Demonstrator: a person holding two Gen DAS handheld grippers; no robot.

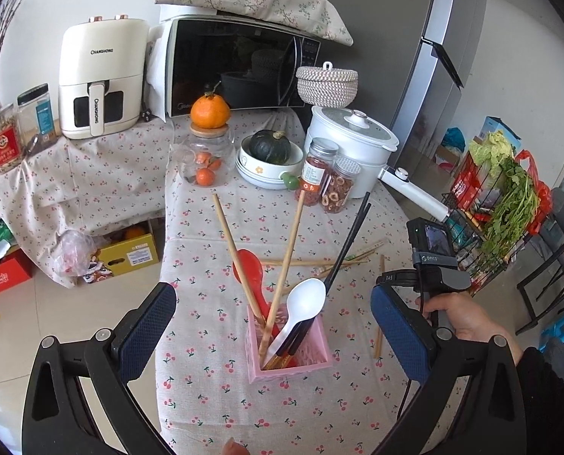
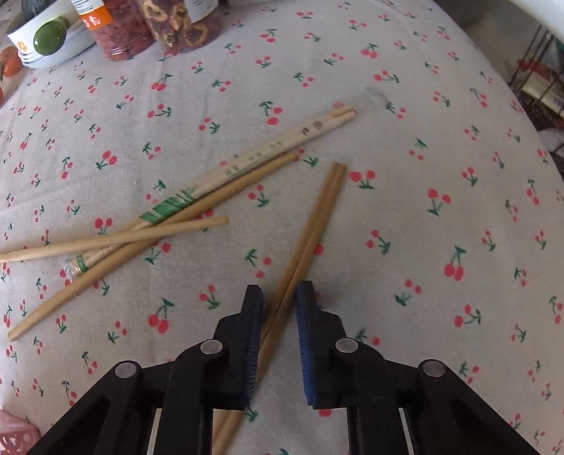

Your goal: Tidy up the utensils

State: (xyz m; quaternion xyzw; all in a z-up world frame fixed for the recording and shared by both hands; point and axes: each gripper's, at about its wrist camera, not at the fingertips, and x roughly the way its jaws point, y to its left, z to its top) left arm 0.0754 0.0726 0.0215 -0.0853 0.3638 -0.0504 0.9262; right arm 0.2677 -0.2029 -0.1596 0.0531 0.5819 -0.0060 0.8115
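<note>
Right hand-held gripper (image 2: pixel 280 303): jaws narrowly apart, straddling a brown chopstick pair (image 2: pixel 312 227) lying on the table (image 2: pixel 452 132); grip unclear.
Left hand-held gripper (image 1: pixel 272 309): gaping wide, holding nothing, hovering over the pink holder (image 1: pixel 293 364).
Loose chopsticks (image 2: pixel 190 208): lying crossed mid-table.

The tablecloth (image 2: pixel 414 144) is pale grey-white, printed all over with small red cherries on green stems. Standing on it, the pink holder (image 1: pixel 293 364) keeps a white spoon (image 1: pixel 304 299), a red spoon (image 1: pixel 248 265), black chopsticks (image 1: pixel 352 235) and tan wooden chopsticks (image 1: pixel 289 250). Loose on the cloth beside the holder lie a brown chopstick pair (image 2: pixel 312 227) between blue-padded black fingers (image 2: pixel 306 341), and a paler pair (image 2: pixel 259 159) with green bands.
</note>
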